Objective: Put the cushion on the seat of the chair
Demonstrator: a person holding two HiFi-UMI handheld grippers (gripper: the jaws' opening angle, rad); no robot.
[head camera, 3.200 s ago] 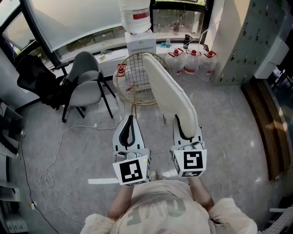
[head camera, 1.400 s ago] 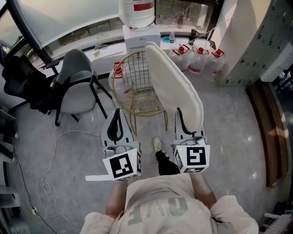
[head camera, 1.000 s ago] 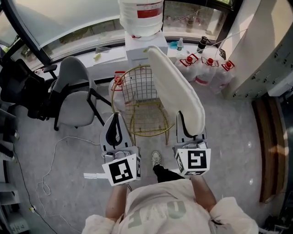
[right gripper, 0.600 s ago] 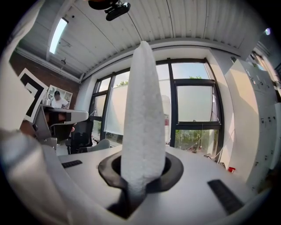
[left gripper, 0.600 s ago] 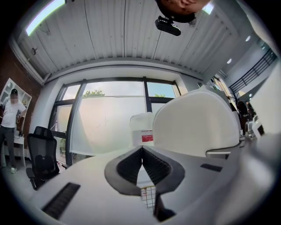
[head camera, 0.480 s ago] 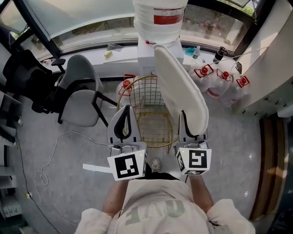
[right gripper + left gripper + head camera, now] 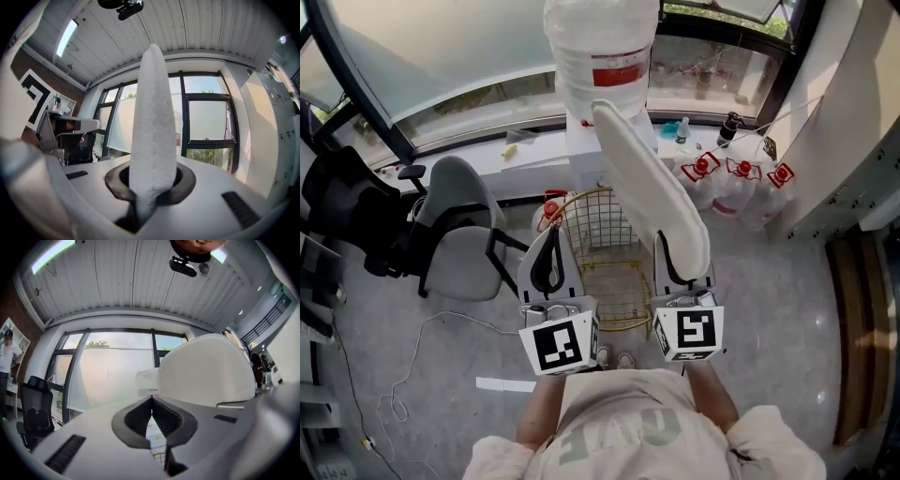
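In the head view a long cream cushion (image 7: 652,187) stands on its edge and reaches forward and up from my right gripper (image 7: 680,267), which is shut on its near end. The right gripper view shows the cushion (image 7: 152,117) rising from between the pads of that gripper (image 7: 149,187). A gold wire chair (image 7: 600,225) stands on the floor below, between the two grippers and left of the cushion. My left gripper (image 7: 549,258) hangs over the chair's left side. Its jaws (image 7: 151,399) meet at the tips with nothing between them, and the cushion (image 7: 206,366) shows to its right.
A grey chair (image 7: 464,244) and a black office chair (image 7: 347,211) stand to the left. A water dispenser with a bottle (image 7: 600,66) is behind the wire chair, with water jugs (image 7: 741,183) to its right. A cable (image 7: 403,375) lies on the floor at left.
Both grippers and the cushion have come forward to the gold chair; the chair's seat now lies between and under the grippers. The grips have not changed.
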